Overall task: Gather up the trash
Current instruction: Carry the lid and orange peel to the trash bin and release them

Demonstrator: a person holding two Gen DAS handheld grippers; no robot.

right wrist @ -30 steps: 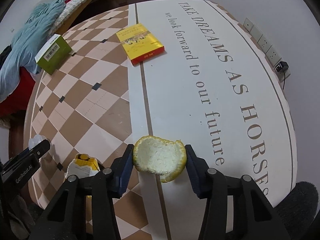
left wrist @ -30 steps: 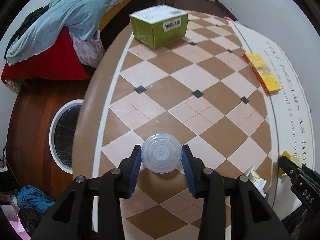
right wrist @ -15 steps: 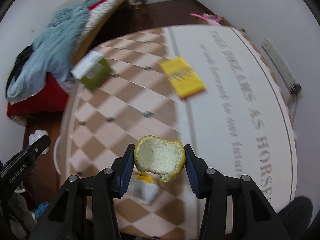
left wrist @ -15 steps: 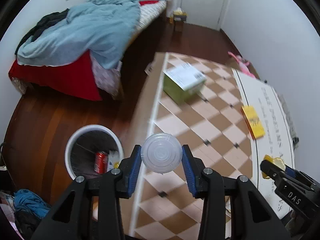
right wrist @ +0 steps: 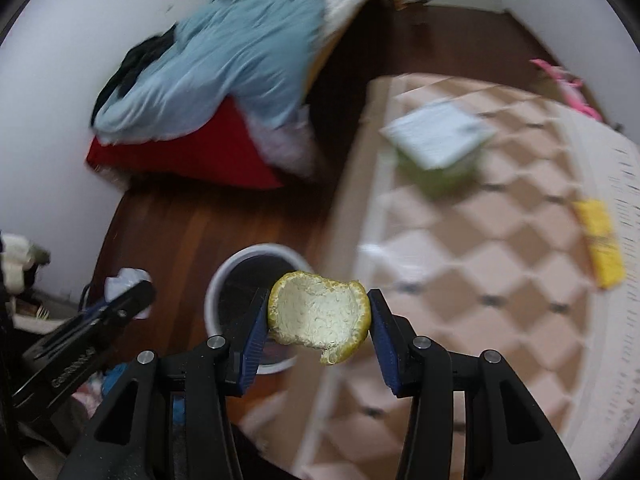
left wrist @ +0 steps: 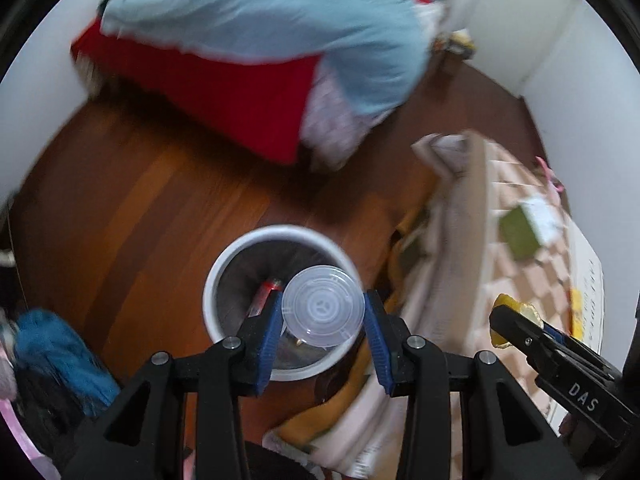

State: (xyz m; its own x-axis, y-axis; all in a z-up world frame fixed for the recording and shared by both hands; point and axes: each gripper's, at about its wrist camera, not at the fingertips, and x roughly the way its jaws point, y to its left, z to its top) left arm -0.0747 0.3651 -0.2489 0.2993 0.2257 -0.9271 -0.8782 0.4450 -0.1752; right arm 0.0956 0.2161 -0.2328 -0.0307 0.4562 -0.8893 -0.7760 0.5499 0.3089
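Observation:
My left gripper is shut on a clear round plastic lid, which hangs over the white round waste bin on the wooden floor. A red can lies inside the bin. My right gripper is shut on a piece of yellow citrus peel, white pith facing the camera, held beside the same bin and the table edge. The right gripper with the peel also shows at the right of the left wrist view; the left gripper's lid shows at the left of the right wrist view.
The checkered table carries a green box and a yellow book. A bed with a light blue blanket and red sheet stands behind the bin. Blue cloth lies on the floor at the left.
Both grippers have swung left off the table toward the floor, each still holding its item. The bin now lies directly under the lid and close to the peel.

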